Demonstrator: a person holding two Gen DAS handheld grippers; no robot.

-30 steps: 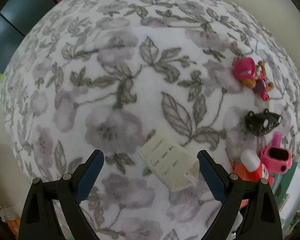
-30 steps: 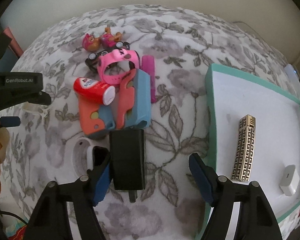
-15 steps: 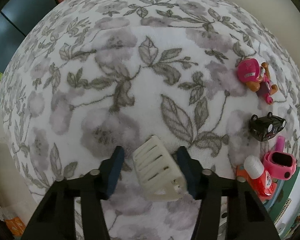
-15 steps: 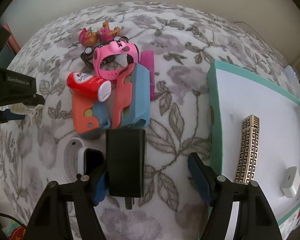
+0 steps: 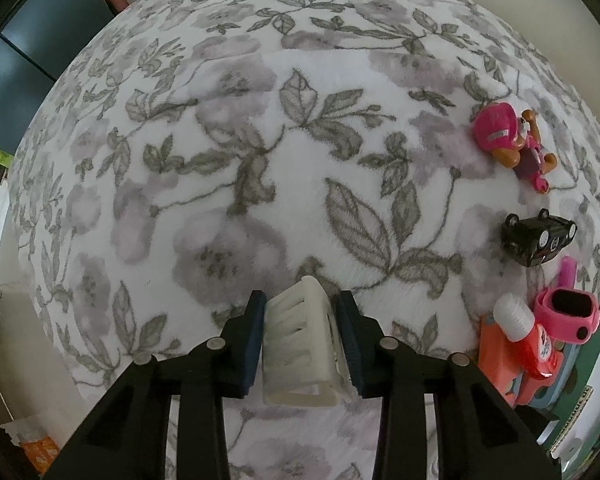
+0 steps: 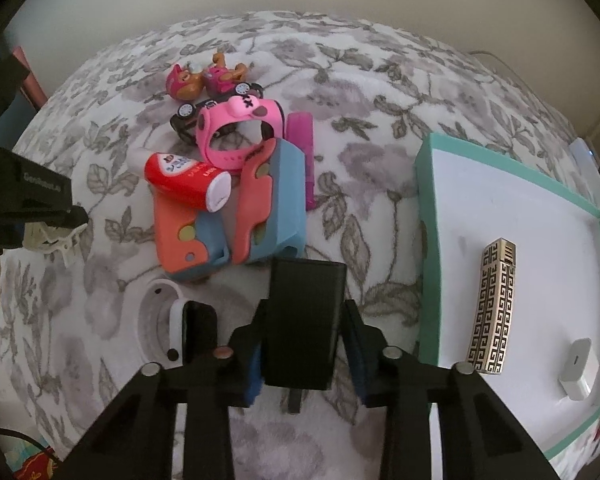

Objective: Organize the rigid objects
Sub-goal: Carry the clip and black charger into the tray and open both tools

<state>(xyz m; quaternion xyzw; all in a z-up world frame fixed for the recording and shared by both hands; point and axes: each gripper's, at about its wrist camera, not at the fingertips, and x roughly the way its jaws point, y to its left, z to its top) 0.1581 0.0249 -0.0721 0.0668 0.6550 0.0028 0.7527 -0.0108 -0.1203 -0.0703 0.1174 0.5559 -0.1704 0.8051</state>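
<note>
Two hand-held tools are working over a bed covered w/ a grey floral blanket [image 5: 204, 128].

The left tool [image 5: 300, 320] is pinching a cream plastic hair clip [image 5: 298, 344] between its blue pads; clip is lying on the blanket, both pads touching its sides. The right tool [image 6: 302, 340] is closing around a black charger block [image 6: 300, 320], which is resting on the blanket just left of the tray; left pad is touching the block, right pad looks just beside it, so I can't tell if the pinch is complete.

Doing this step well, as I judge it: finishing the squeeze on the charger square-on before lifting, since its smooth sides could slip; keeping the clip level so it isn't twisting out; lifting straight up to avoid nudging the pile nearby.

Containers: a teal-rimmed tray [image 6: 428, 216] w/ a white floor is sitting to the right. Inside are a gold patterned lighter-like bar [image 6: 494, 304] and a small white adapter [image 6: 578, 368], apart from each other; most of the floor is bare.

Not yet sorted, bunched left of the tray: orange-blue toy case [image 6: 228, 220], red tube [image 6: 188, 180] lying on it, pink kids' watch [image 6: 240, 128], purple stick [image 6: 304, 152], black toy car [image 5: 538, 236], pink pup figure [image 5: 508, 140], and a white ring-shaped item [image 6: 160, 320].
</note>
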